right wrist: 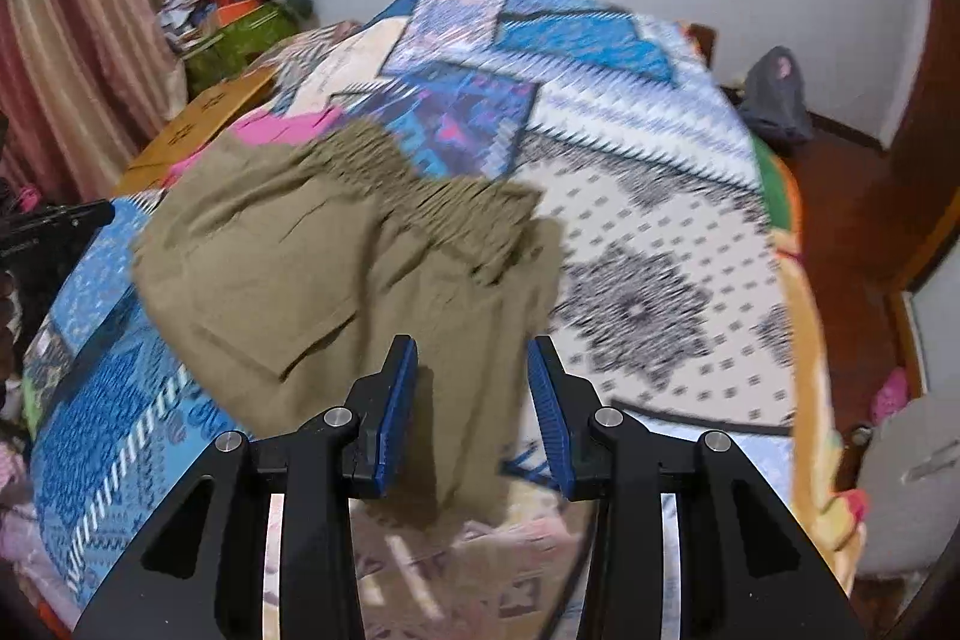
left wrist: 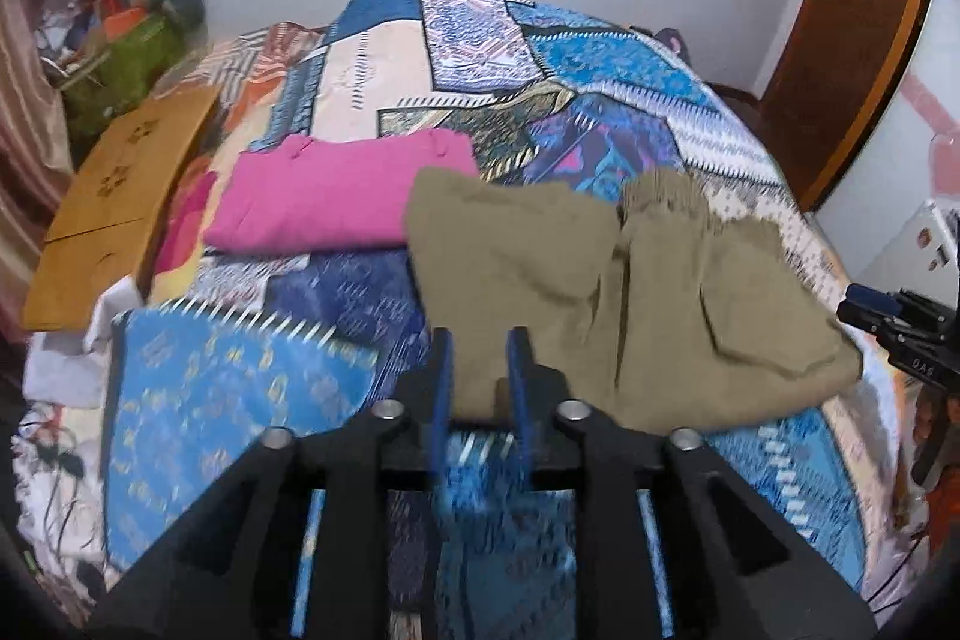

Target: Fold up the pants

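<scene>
Pants (left wrist: 630,292) lie crosswise; waistband far.

We see a bed (left wrist: 600,58) with a patchwork cover. On it lie olive pants (left wrist: 660,292), a folded pink garment (left wrist: 324,196) and a wooden board (left wrist: 114,202).

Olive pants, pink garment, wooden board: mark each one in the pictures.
Olive pants (right wrist: 312,274): right wrist view, on the flat cloth below the gathered waistband.
Pink garment (left wrist: 324,196): left wrist view, on the middle of the folded piece.
Wooden board (left wrist: 114,196): left wrist view, on its top face.
</scene>
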`<state>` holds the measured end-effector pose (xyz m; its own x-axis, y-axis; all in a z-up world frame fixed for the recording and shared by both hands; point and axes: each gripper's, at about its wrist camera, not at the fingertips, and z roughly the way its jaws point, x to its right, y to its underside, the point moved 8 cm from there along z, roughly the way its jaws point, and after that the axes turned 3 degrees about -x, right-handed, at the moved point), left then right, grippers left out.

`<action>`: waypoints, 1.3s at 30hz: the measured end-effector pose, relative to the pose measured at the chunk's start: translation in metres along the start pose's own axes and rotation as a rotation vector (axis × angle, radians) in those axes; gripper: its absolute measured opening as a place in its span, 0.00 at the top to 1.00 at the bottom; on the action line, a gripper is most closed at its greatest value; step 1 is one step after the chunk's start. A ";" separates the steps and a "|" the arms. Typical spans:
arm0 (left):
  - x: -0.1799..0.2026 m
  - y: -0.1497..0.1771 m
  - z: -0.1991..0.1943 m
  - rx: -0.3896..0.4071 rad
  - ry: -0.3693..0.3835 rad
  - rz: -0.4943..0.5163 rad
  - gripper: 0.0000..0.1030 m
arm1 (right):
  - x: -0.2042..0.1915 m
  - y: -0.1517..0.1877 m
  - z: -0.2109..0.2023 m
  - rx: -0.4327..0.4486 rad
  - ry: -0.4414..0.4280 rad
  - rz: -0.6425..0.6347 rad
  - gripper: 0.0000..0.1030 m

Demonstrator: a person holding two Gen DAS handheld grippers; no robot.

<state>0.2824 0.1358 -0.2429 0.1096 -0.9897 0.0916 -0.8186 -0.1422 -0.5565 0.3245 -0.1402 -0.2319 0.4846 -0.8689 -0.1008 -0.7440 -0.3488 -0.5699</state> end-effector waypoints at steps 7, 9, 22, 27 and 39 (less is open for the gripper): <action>-0.023 -0.018 0.044 -0.058 0.014 -0.034 0.65 | 0.013 -0.011 0.016 -0.027 0.002 0.067 0.66; -0.029 -0.018 0.059 -0.086 0.029 -0.054 0.62 | 0.014 -0.010 0.025 -0.045 -0.013 0.079 0.57; -0.012 -0.004 0.101 -0.165 0.132 0.002 0.51 | 0.021 -0.008 0.079 -0.170 -0.149 0.145 0.48; -0.006 -0.010 0.114 -0.184 0.173 -0.029 0.50 | 0.020 -0.010 0.091 -0.217 -0.182 0.134 0.48; -0.002 -0.019 0.123 -0.192 0.191 -0.044 0.85 | 0.015 -0.016 0.100 -0.228 -0.212 0.089 0.58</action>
<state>0.3667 0.1390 -0.3344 0.0541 -0.9594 0.2769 -0.9095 -0.1618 -0.3830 0.3896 -0.1125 -0.3054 0.4802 -0.8152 -0.3237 -0.8600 -0.3650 -0.3566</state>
